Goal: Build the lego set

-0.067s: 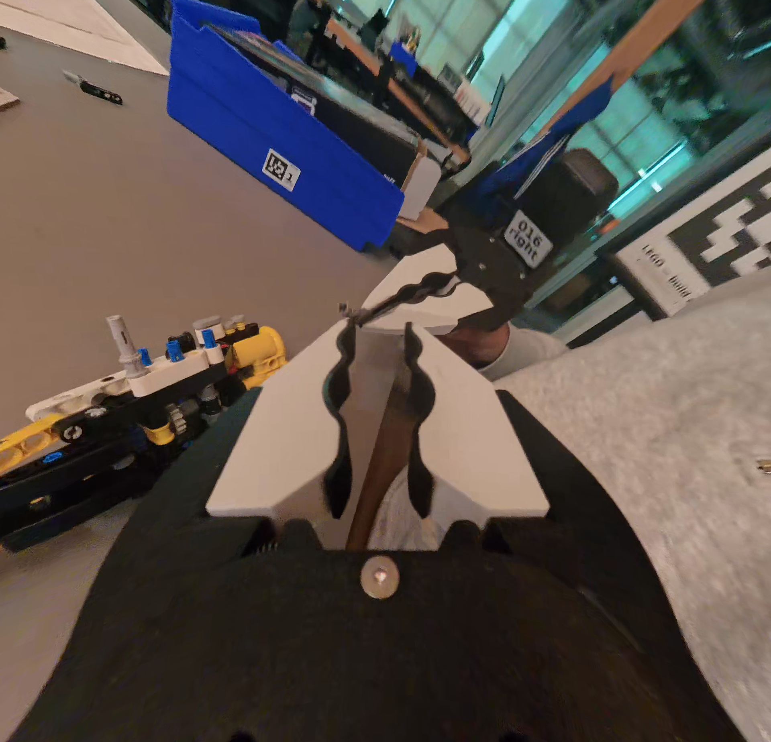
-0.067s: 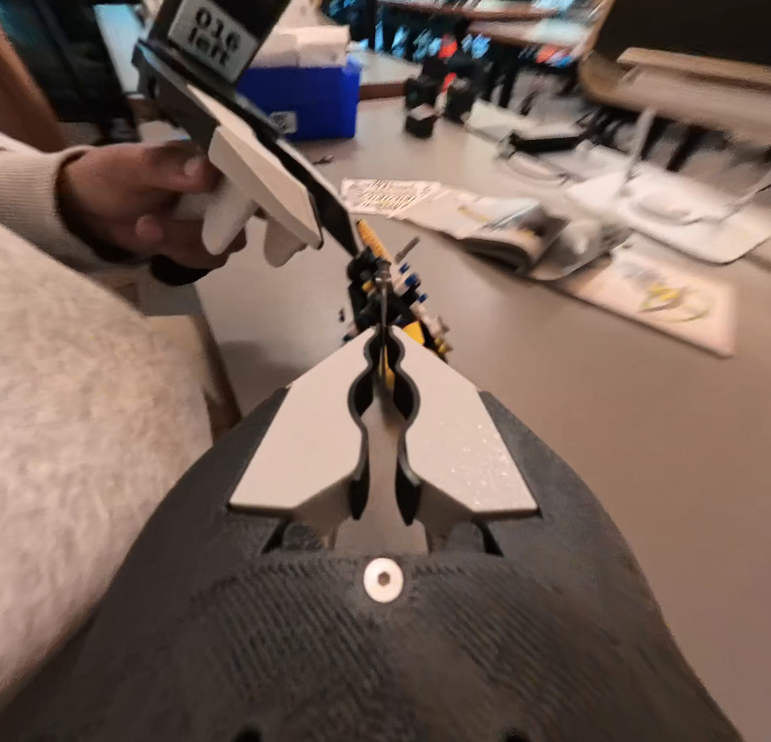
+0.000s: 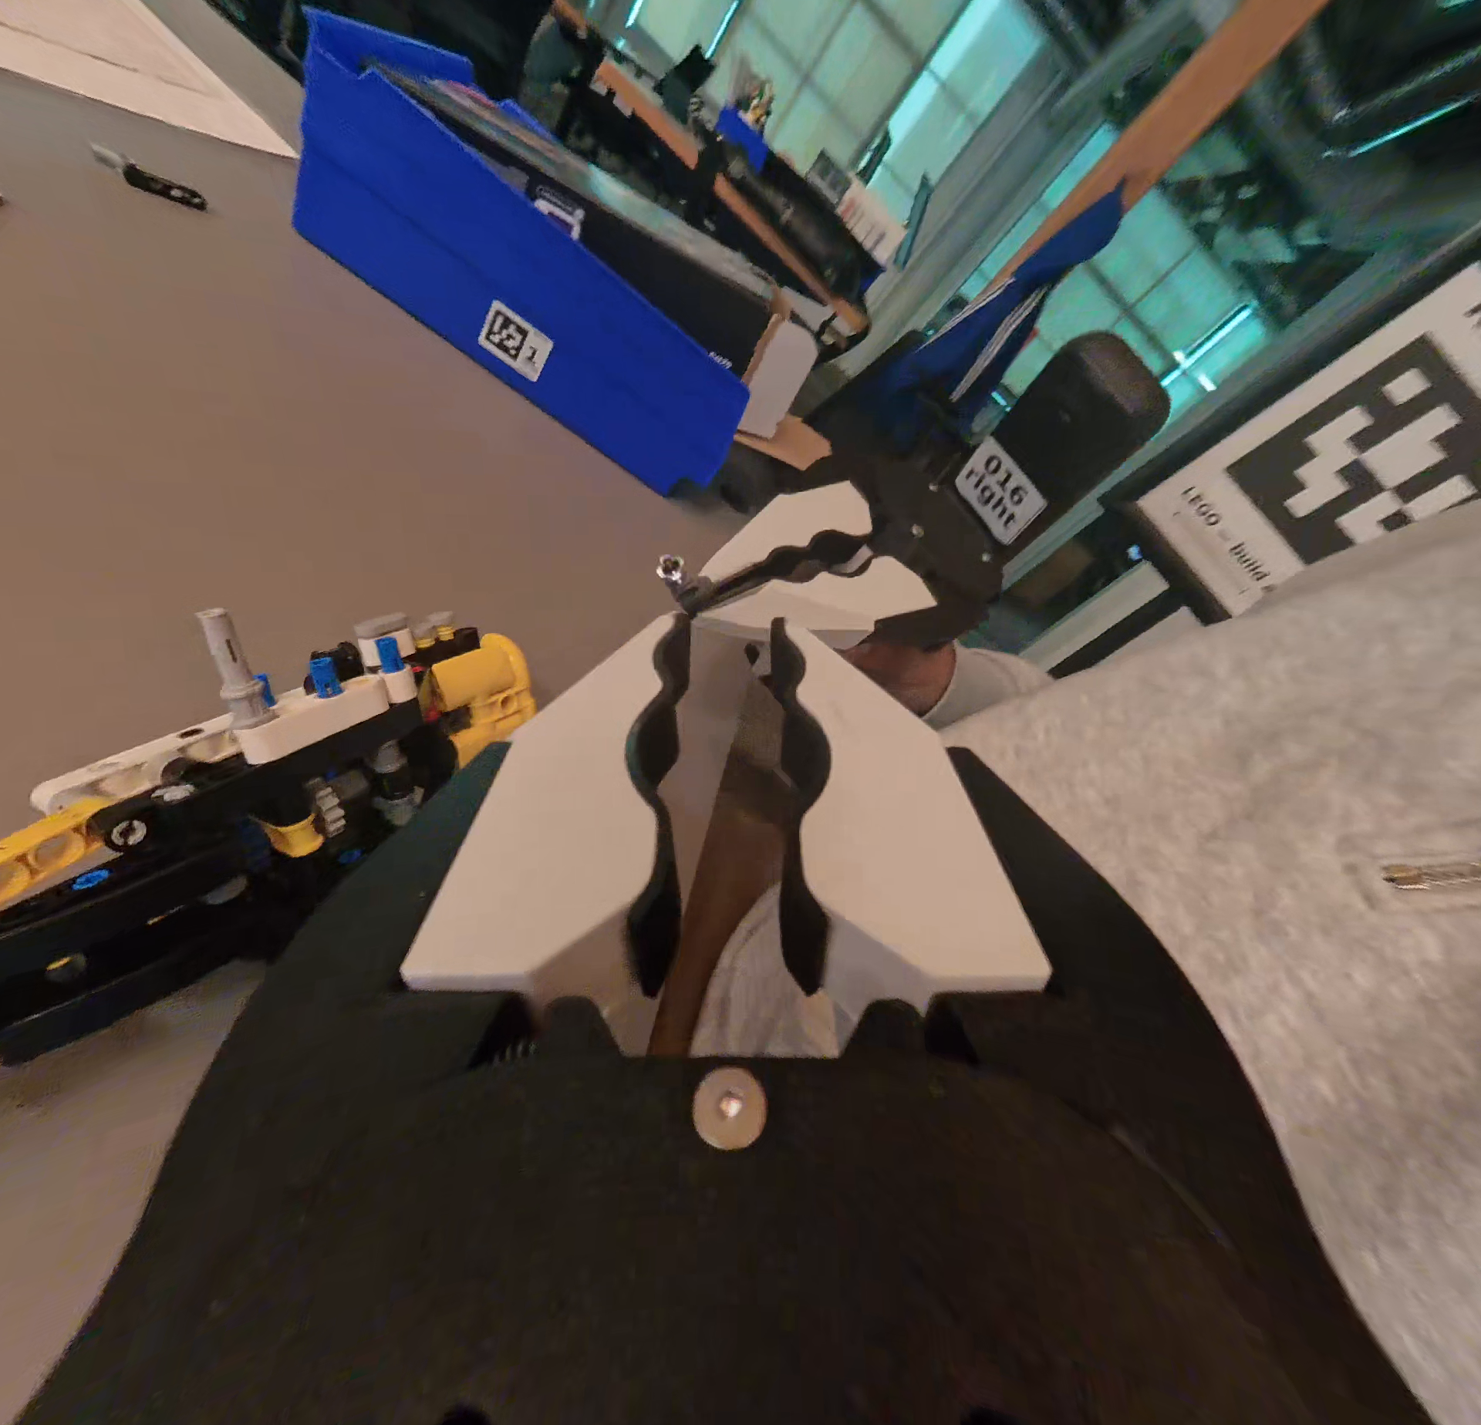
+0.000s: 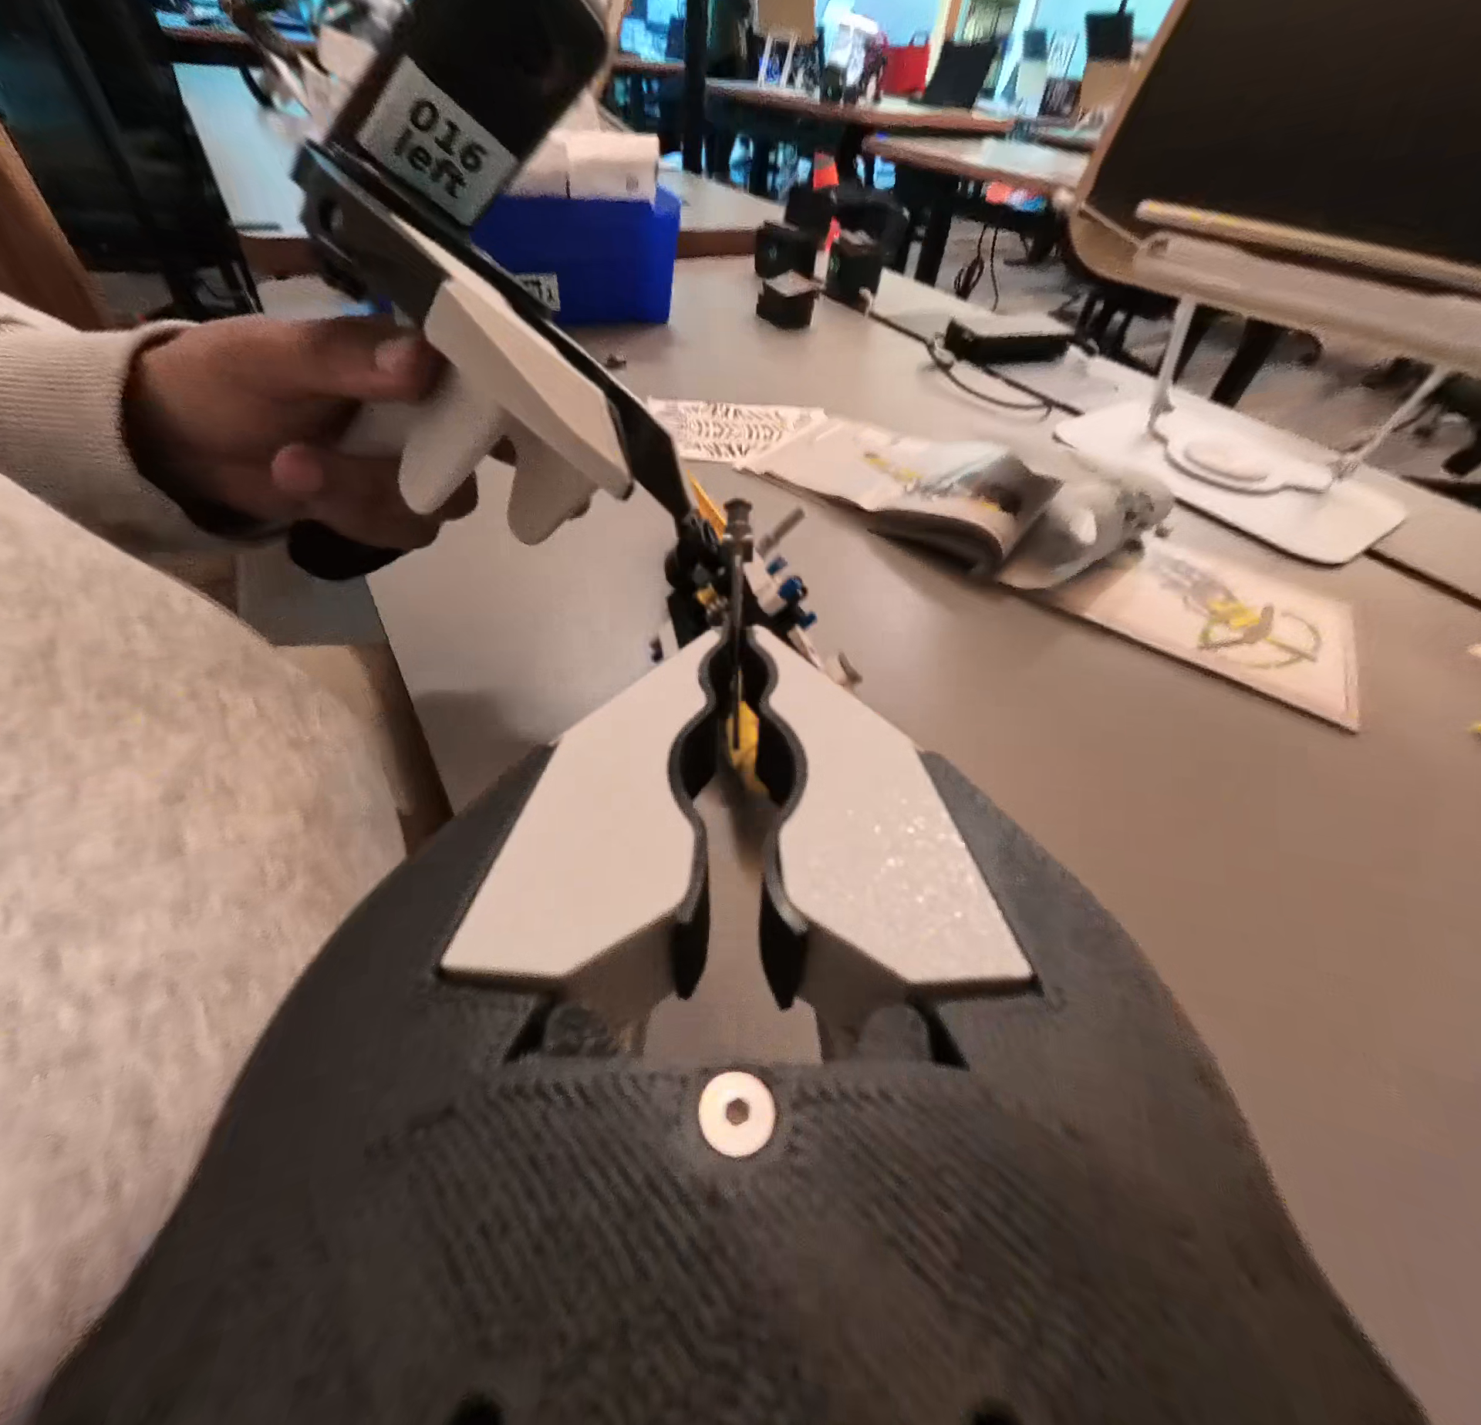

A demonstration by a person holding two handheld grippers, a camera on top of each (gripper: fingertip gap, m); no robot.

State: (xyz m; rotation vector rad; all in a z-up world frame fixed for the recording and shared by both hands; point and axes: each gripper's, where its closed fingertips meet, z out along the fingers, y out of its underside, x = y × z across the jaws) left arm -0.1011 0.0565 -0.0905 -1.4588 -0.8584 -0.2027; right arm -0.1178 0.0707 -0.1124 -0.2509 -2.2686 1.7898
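A partly built lego model [image 3: 240,770] of black, yellow and white beams with blue pins and an upright grey axle lies on the grey table [image 3: 240,465], left of my left gripper [image 3: 725,633]. That gripper is slightly open and empty. My right gripper [image 4: 736,649] is shut on a small thin dark piece with a grey tip [image 4: 736,523], held in the air in front of the model [image 4: 781,593]. In the left wrist view the right gripper [image 3: 697,585] and its piece [image 3: 670,568] sit just beyond my left fingertips. A hand [image 4: 264,417] holds the left gripper [image 4: 681,505].
A blue bin [image 3: 481,265] stands at the table's back, also seen in the right wrist view [image 4: 585,257]. An open instruction booklet [image 4: 922,473], a printed sheet [image 4: 1202,625] and a monitor stand [image 4: 1234,465] lie right of the model. A grey-sleeved arm [image 4: 160,746] fills the near left. The tips of both grippers are at nearly the same place.
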